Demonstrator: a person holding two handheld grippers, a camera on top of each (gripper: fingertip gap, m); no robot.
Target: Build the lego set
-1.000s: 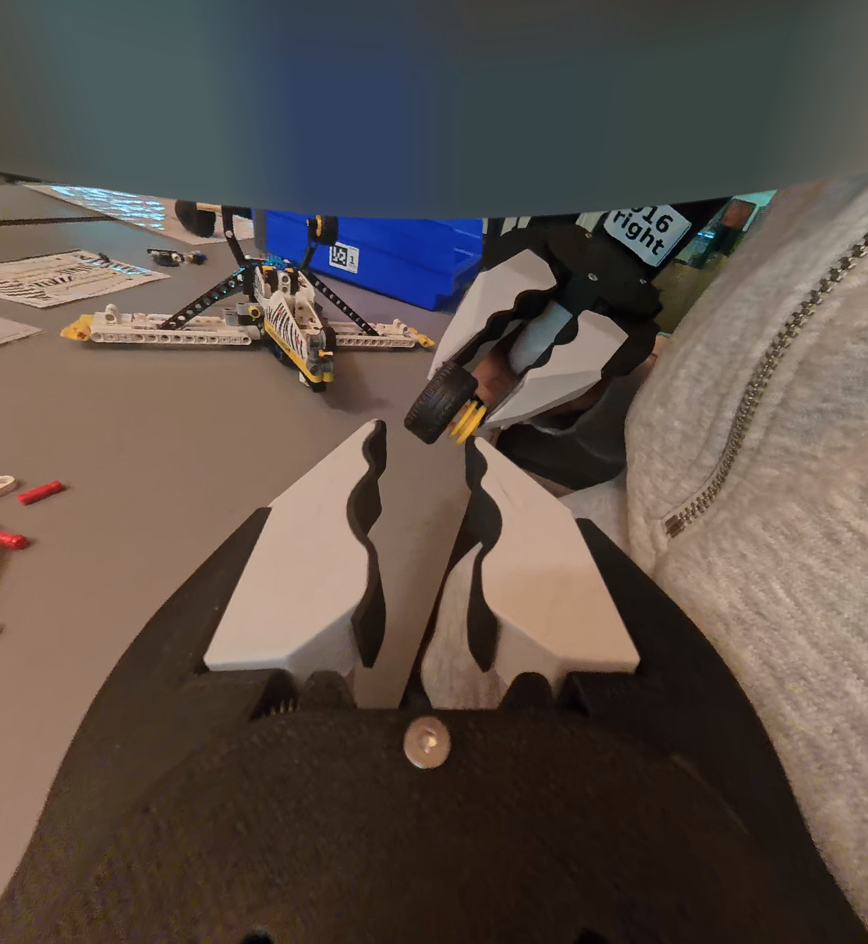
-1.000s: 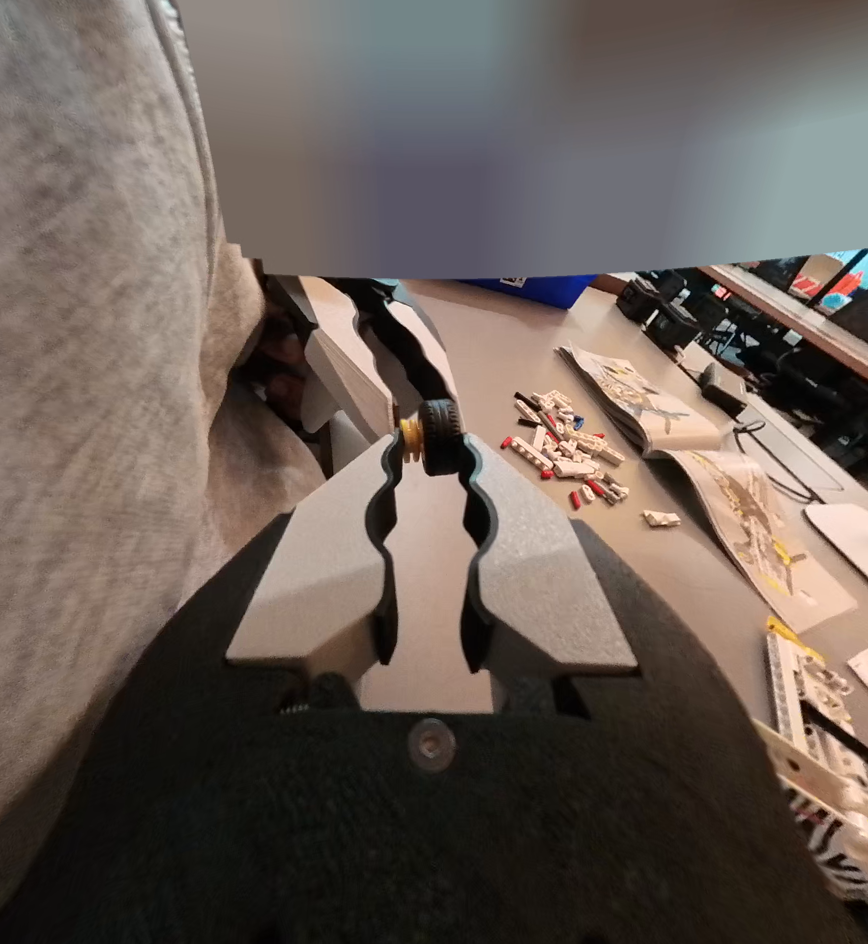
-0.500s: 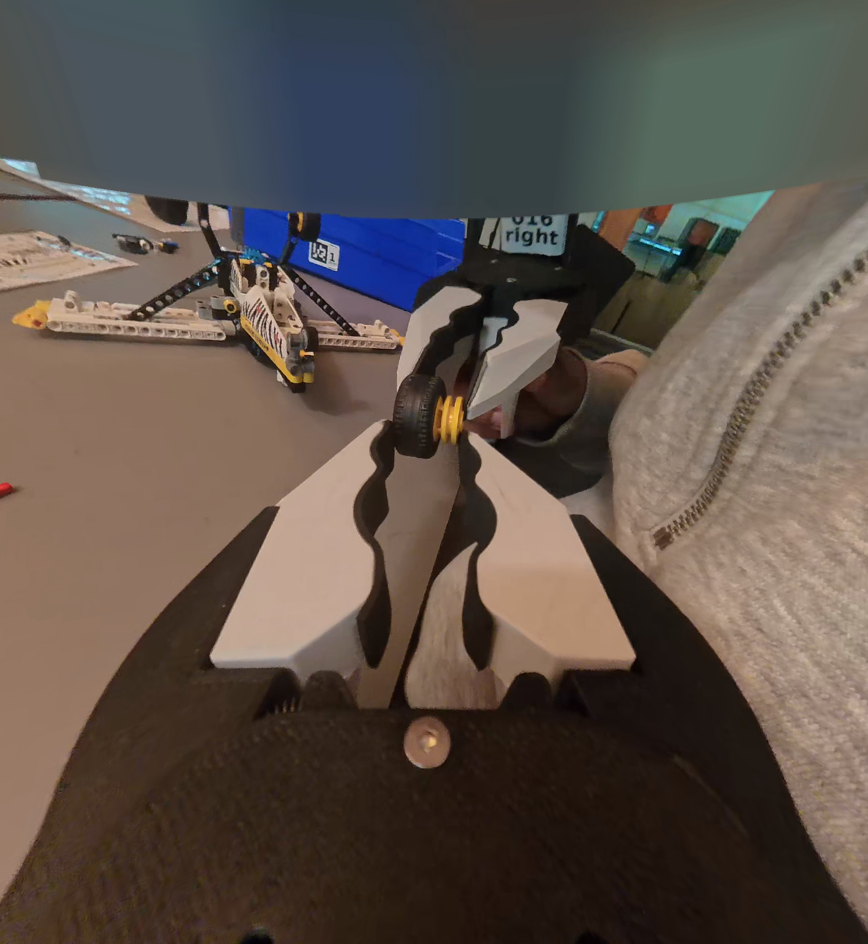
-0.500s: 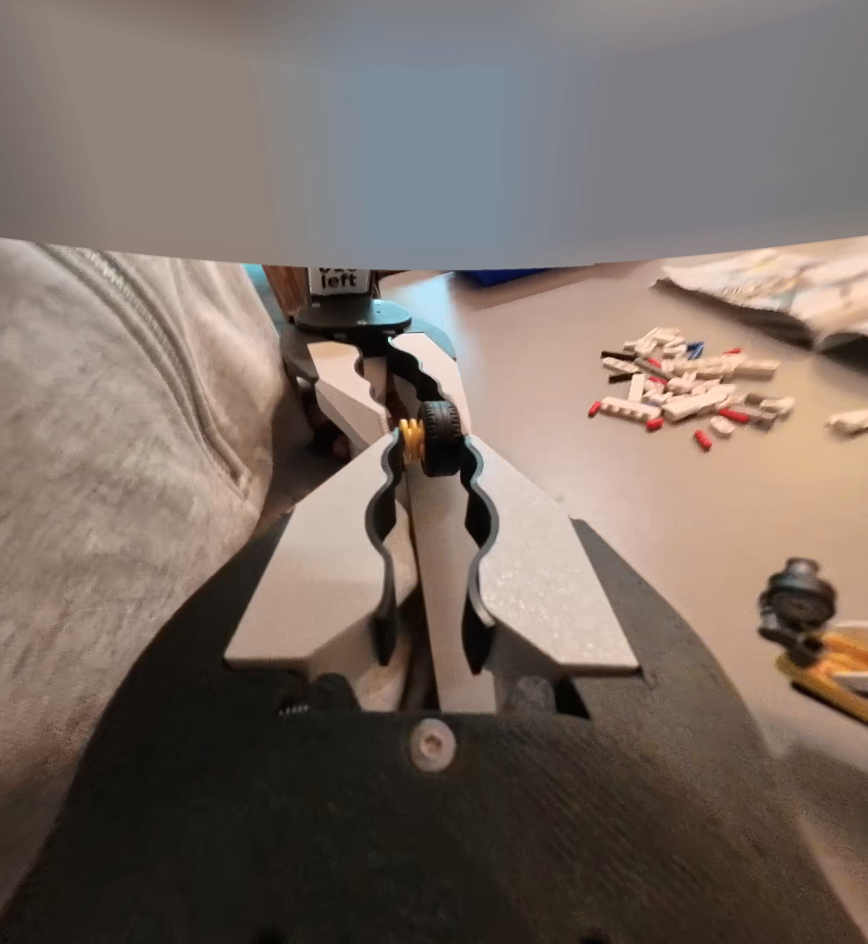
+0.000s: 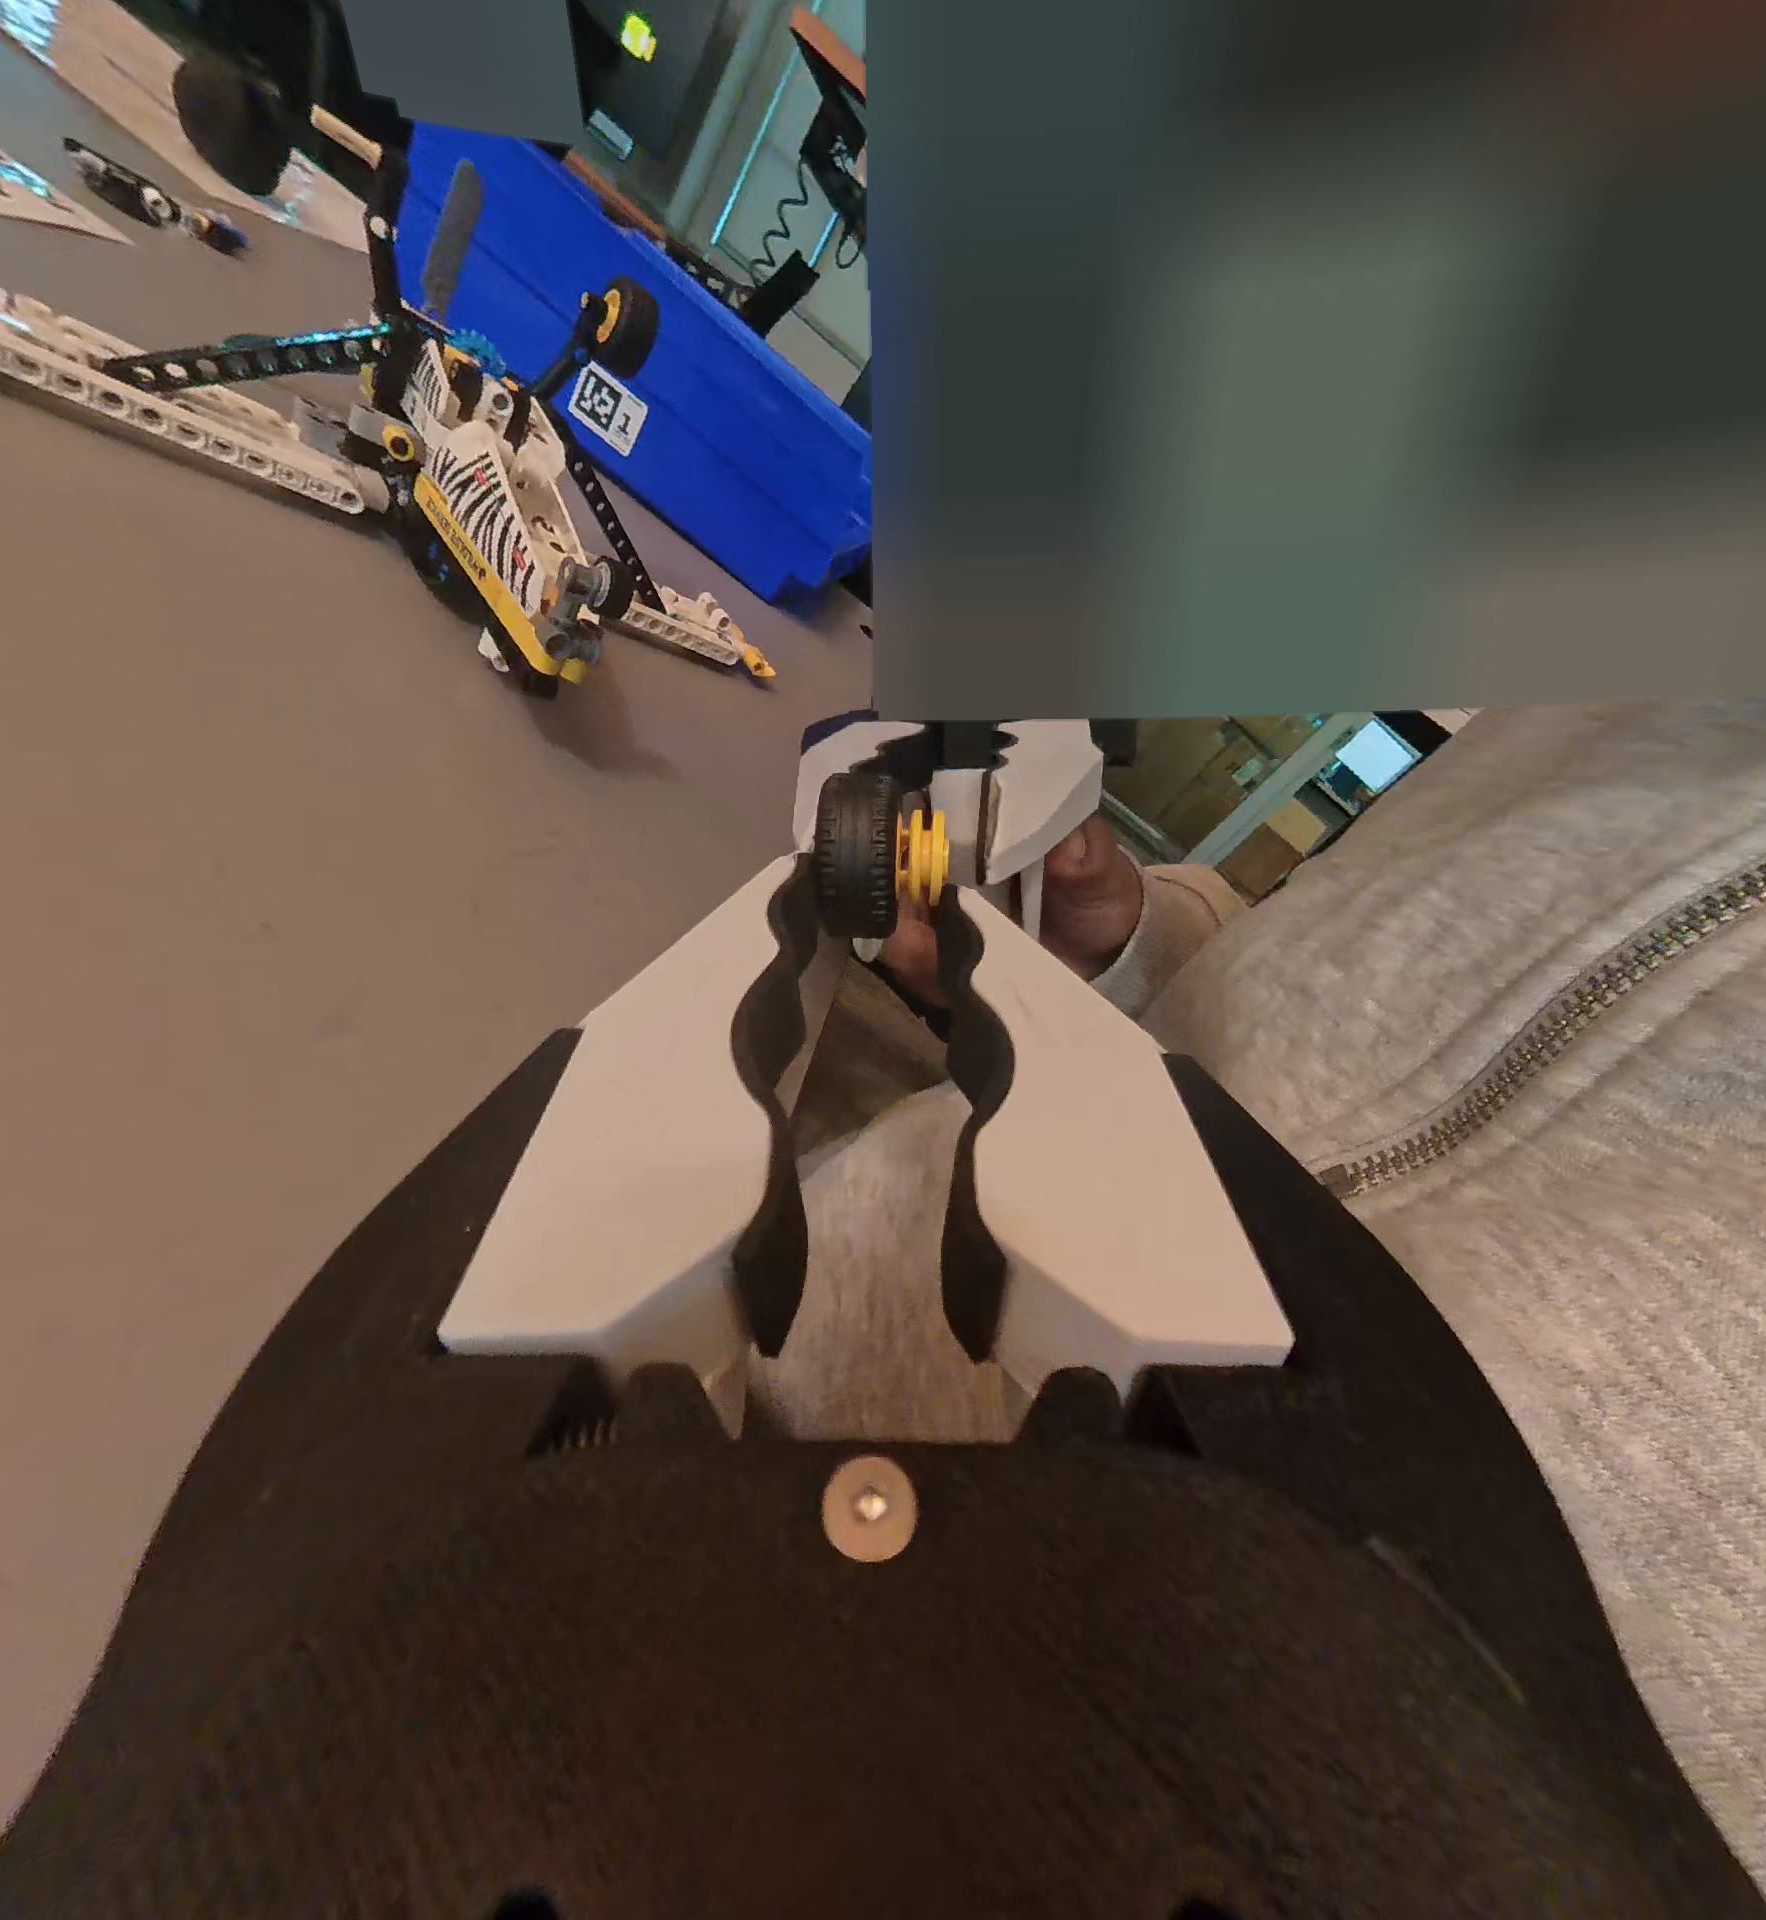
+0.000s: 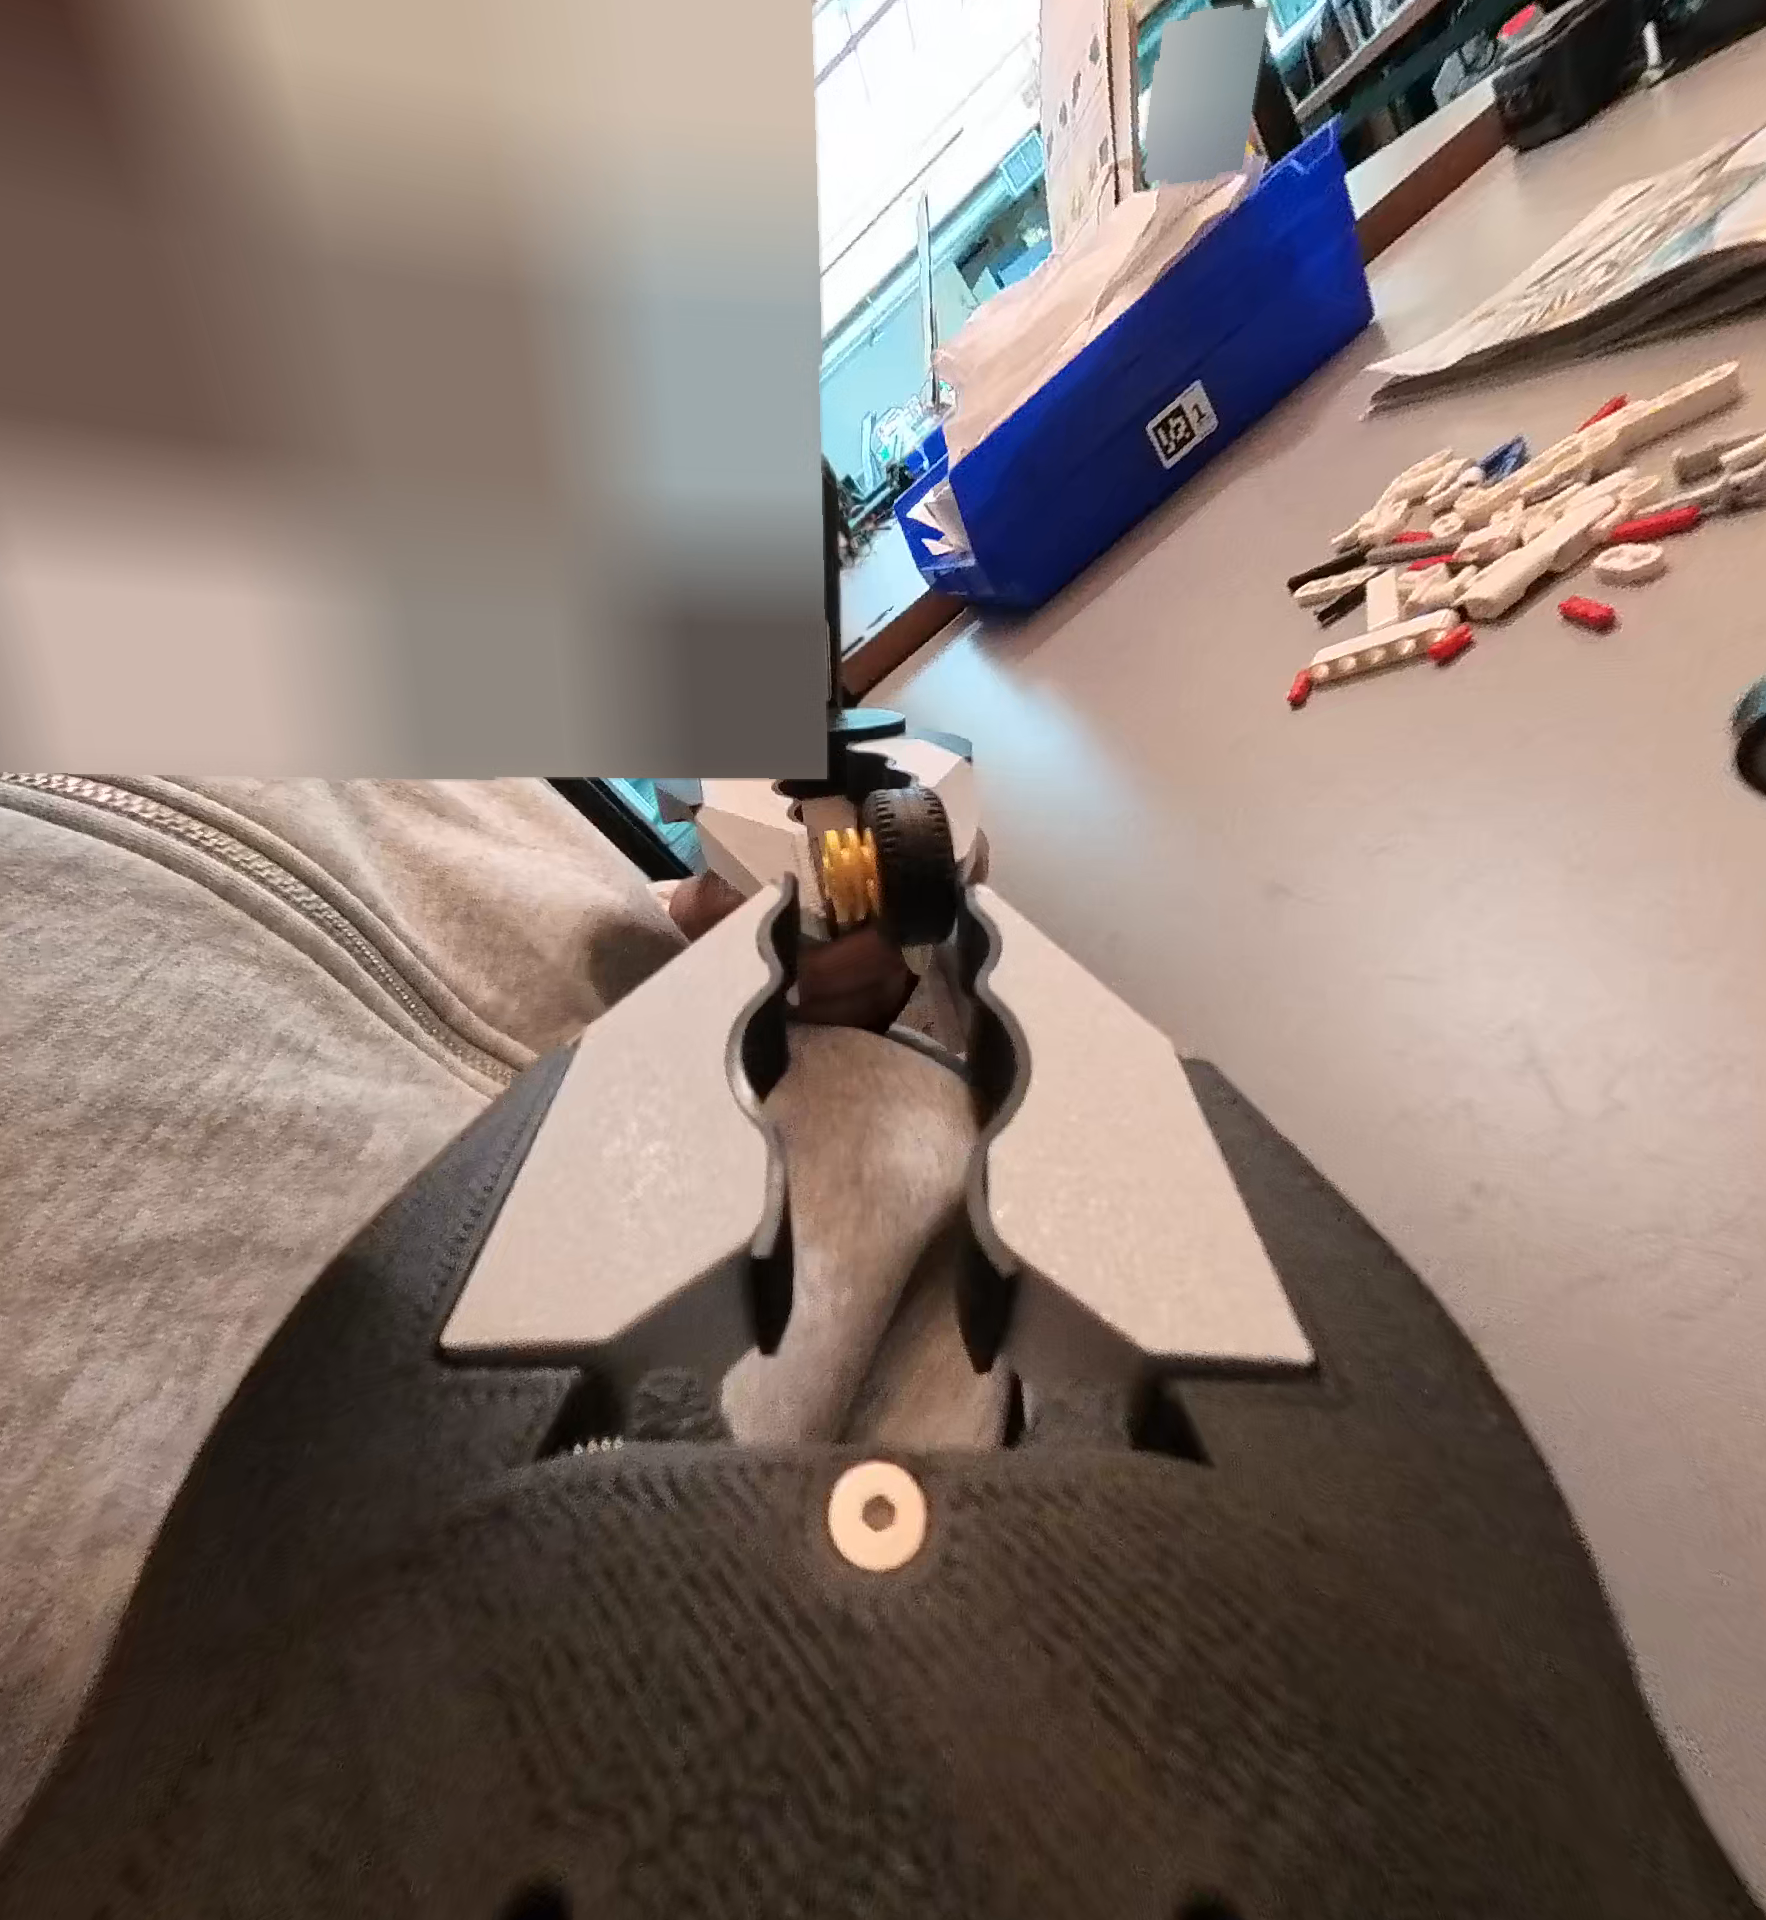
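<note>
Left wrist view shows the half-built model (image 5: 463, 499) on the table (image 5: 183, 883) by a blue bin (image 5: 713, 416), unseen from the right. Right wrist view shows loose pieces (image 6: 1513, 530) and a booklet (image 6: 1637, 249) instead. Both show the left tongs (image 5: 874, 883) and right tongs (image 6: 874, 914) meeting tip to tip, narrowly parted around one black wheel (image 5: 856, 836) on its yellow hub (image 5: 923, 847) above the table; which tongs bear it I cannot tell.

black wheel (image 5: 855, 855), yellow hub (image 5: 923, 847) (blue bin (image 5: 692, 416))

We seem to be in a lab or shared workroom. A wide grey table (image 6: 1378, 935) carries a blue plastic bin (image 6: 1170, 416) with a square marker tag, an open instruction booklet (image 6: 1627, 260) and a heap of loose bricks (image 6: 1502, 530). Behind it we see monitors (image 5: 650, 73), dangling cables (image 5: 806, 208) and large windows (image 6: 910, 156).
</note>
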